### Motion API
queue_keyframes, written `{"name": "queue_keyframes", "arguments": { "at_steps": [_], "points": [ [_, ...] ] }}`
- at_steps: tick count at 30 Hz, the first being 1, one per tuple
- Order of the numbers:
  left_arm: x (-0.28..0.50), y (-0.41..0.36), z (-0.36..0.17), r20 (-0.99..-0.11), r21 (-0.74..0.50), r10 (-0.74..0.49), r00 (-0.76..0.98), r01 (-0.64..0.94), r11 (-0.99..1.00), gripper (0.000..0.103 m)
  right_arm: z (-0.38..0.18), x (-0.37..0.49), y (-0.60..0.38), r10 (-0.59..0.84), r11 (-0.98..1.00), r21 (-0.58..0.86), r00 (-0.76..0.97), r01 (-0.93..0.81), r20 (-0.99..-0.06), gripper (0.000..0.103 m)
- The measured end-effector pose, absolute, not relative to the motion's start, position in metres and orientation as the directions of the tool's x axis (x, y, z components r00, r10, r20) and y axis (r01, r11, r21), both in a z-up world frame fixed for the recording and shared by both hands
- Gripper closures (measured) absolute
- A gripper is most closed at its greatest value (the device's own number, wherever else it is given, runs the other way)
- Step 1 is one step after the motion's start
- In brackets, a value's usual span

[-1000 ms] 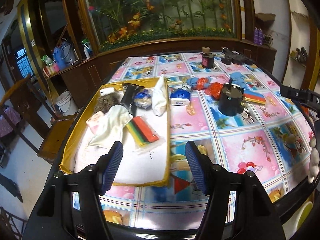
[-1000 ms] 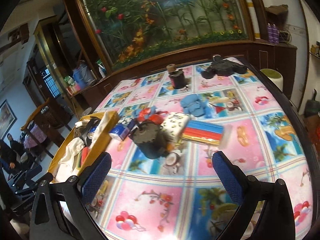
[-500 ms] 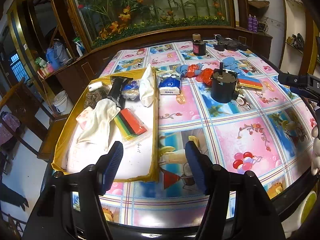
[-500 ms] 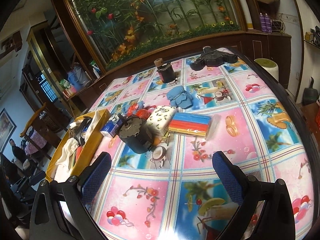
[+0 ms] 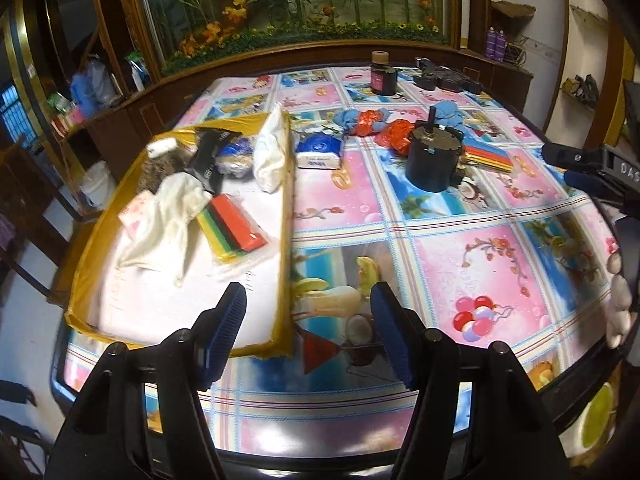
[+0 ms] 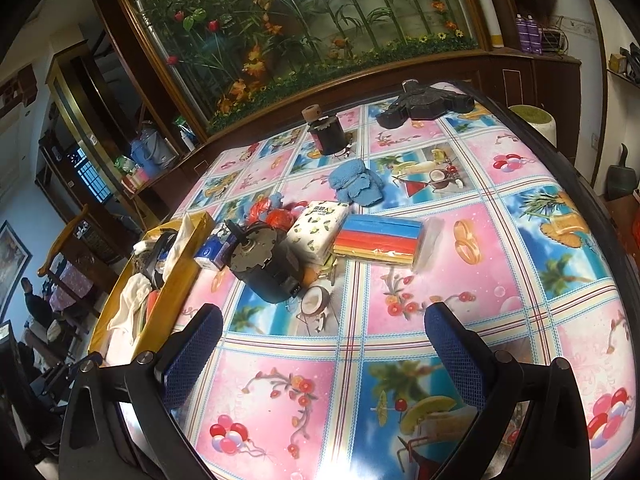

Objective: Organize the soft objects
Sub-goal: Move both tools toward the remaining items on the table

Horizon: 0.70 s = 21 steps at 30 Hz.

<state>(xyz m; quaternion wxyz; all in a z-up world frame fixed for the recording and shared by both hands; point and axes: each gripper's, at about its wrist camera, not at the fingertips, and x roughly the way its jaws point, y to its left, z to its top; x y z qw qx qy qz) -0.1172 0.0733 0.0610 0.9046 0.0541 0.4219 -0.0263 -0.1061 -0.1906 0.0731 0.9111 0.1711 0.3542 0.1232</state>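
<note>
A yellow-rimmed tray (image 5: 286, 216) on the table's left holds a white cloth (image 5: 166, 216), a striped sponge pack (image 5: 234, 230), a black packet and other soft items. My left gripper (image 5: 308, 336) is open and empty above the tray's near right corner. My right gripper (image 6: 324, 354) is open and empty above the tablecloth. On the table lie a rainbow sponge pack (image 6: 378, 240), a tissue pack (image 6: 318, 228), a blue cloth (image 6: 356, 184), red bags (image 6: 276, 214) and a blue-white tissue pack (image 5: 320, 152). The tray also shows in the right wrist view (image 6: 172, 280).
A black cylinder device (image 6: 264, 268) stands mid-table between tray and sponge pack. A dark jar (image 6: 330, 134) and a black gadget (image 6: 424, 106) sit at the far edge. A wooden cabinet with a plant mural backs the table. Chairs stand at left.
Both grippers have pulled back toward the table's near edge and risen slightly, so the objects look farther away. Both stay open and empty. No object has moved.
</note>
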Motion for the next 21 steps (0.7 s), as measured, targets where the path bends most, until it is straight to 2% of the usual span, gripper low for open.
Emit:
{"name": "queue_keyframes", "arguments": {
  "at_steps": [10,17,20,21],
  "points": [
    [-0.095,0.056,0.032,-0.829,-0.138,-0.218,0.516,0.189,0.972,0.039,0.066,-0.09,-0.199,0.341,0.904,0.421,0.713,-0.071,-0.613,0.001],
    [-0.081,0.036,0.013,-0.855,-0.16,-0.253,0.453,0.235,0.959,0.039,0.06,-0.076,-0.209,0.323,0.906,0.421,0.71,-0.042,-0.625,0.001],
    [-0.081,0.031,0.011,-0.846,-0.159,-0.263,0.463,0.253,0.954,0.018,0.058,-0.064,-0.22,0.308,0.901,0.433,0.711,-0.005,-0.633,0.001],
    [-0.082,0.028,0.01,-0.847,-0.156,-0.264,0.461,0.26,0.953,0.016,0.058,-0.059,-0.224,0.298,0.899,0.437,0.711,0.014,-0.637,0.001]
  ]
}}
